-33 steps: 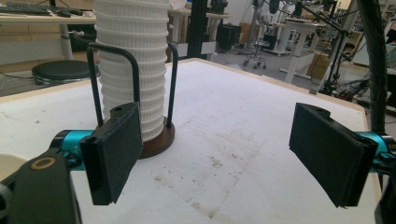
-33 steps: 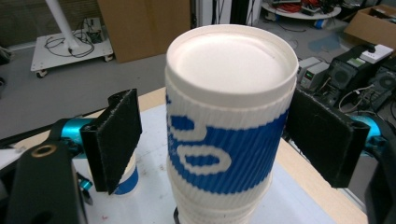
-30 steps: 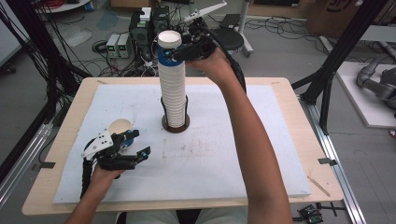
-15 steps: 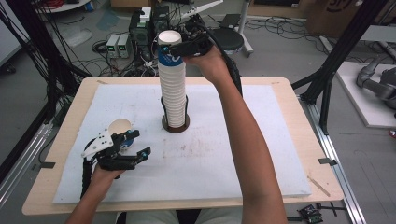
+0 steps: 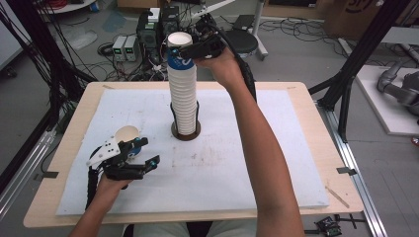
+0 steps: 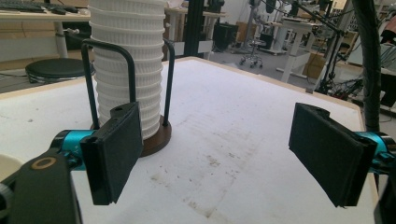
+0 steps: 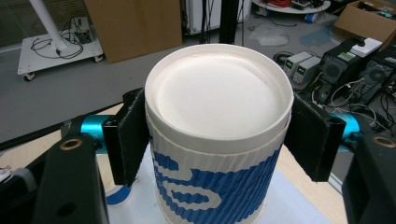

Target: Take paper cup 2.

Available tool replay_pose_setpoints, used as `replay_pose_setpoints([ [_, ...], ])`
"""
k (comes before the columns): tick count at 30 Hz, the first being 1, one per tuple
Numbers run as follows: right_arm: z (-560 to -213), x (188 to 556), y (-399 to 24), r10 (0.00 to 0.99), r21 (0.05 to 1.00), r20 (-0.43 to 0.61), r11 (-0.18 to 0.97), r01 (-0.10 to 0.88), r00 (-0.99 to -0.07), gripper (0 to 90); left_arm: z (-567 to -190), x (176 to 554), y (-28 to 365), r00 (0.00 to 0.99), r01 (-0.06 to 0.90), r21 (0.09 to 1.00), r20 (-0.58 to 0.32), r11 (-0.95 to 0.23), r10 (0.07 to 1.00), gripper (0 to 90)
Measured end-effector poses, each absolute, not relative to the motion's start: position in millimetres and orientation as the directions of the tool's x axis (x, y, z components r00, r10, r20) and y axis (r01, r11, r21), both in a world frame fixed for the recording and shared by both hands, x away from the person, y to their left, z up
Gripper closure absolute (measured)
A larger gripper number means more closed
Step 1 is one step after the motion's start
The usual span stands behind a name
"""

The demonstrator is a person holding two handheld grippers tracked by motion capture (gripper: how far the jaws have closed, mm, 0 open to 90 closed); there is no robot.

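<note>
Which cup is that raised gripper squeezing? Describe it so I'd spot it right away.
Start at the white mat on the table and find the tall cup stack in its dark holder. The top cup, upside down with its flat white bottom facing up, sits between the pads of the right gripper. It alone shows a blue pattern; the cups below look plain white.

The left gripper (image 5: 148, 164) is a black frame tipped in turquoise, with a grey three-cornered plate on top and a ribbed black cable trailing from its rear. Its flat rectangular pads (image 6: 116, 151) are black and matte, set on turquoise collars, with a brass-ringed hole just behind. The right gripper (image 7: 219, 135) carries matching black pads, turquoise collars and brass-ringed holes; a black cable runs behind it. Both forearms are sleeveless.
</note>
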State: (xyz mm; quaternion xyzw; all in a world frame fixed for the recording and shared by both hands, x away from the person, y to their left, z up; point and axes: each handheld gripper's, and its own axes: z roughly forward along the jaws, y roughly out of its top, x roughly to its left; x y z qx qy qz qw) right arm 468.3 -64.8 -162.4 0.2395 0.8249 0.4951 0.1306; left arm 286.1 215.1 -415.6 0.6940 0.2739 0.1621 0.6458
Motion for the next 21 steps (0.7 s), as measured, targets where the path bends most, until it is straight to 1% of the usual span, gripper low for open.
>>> replay_pose_setpoints([
  [21, -159.3, 468.0, -65.1, 0.511, 0.883, 0.001, 0.403, 0.24, -0.86, 29.0, -416.2, 286.5, 214.4, 0.801, 0.176, 0.984, -0.132, -0.018, 0.584, 17.7],
])
